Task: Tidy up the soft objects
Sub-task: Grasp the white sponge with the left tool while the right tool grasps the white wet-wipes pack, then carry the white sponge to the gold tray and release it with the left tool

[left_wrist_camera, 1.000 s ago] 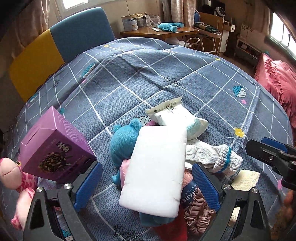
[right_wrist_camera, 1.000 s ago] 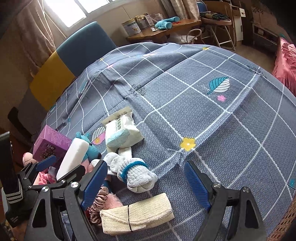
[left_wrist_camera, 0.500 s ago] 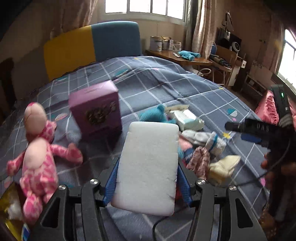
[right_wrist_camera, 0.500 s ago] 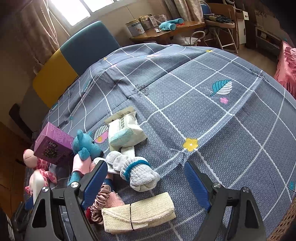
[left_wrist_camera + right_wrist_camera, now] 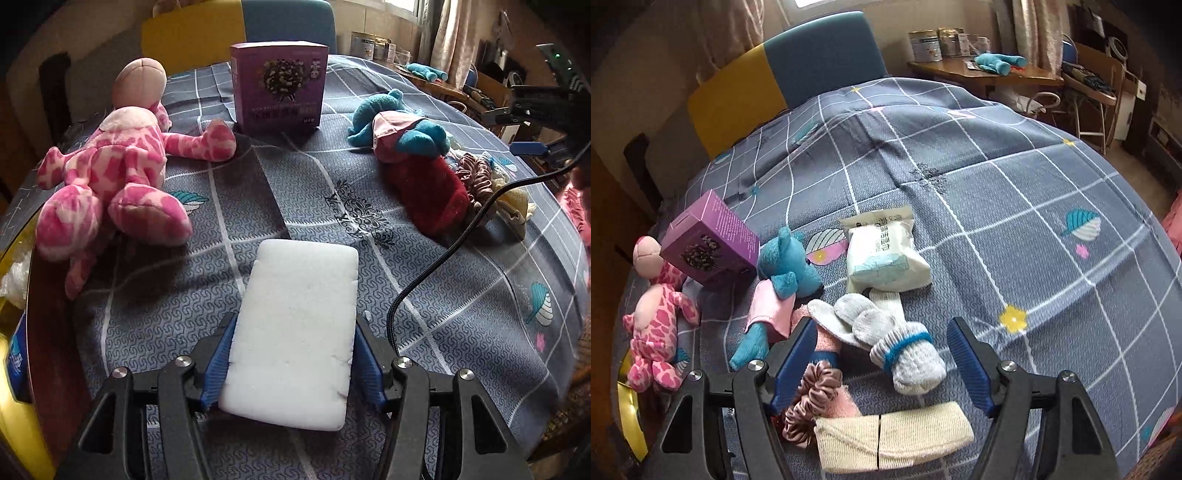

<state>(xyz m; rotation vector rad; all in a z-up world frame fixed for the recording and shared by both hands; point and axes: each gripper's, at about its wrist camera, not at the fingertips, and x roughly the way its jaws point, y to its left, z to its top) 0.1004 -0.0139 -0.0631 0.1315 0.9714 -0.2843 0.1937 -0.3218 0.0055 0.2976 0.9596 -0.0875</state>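
- My left gripper [image 5: 291,363] clamps a white foam block [image 5: 295,332] by its 2 long sides, both blue pads pressed flat against it; the block sticks out ahead of the pads above the bed [image 5: 461,295].
- The bed wears a grey-blue checked cover with white lines and small leaf and flower prints.
- In the left wrist view, a pink spotted plush toy [image 5: 110,173] lies sprawled to the left of the block, well apart from it.
- A purple box [image 5: 279,86] stands upright beyond the block, just beside the plush toy's outstretched arm.
- A blue plush toy in a pink dress [image 5: 399,129] lies to the right, resting on a dark red soft item [image 5: 432,192].
- A black cable [image 5: 443,254] curves across the cover on the right.
- My right gripper [image 5: 882,358] has its jaws apart and they have just been closing in; neither pad presses on anything.
- Between those pads, on the cover, lies a rolled grey-white sock bundle with a blue band [image 5: 905,350].
- A cream folded cloth [image 5: 894,439] lies just below the gripper, with a pink-brown scrunchie [image 5: 812,402] touching its left end.
- A white wipes pack [image 5: 882,251] lies beyond the socks, near the blue toy.
- In this view the purple box leans tilted against the pink plush toy.
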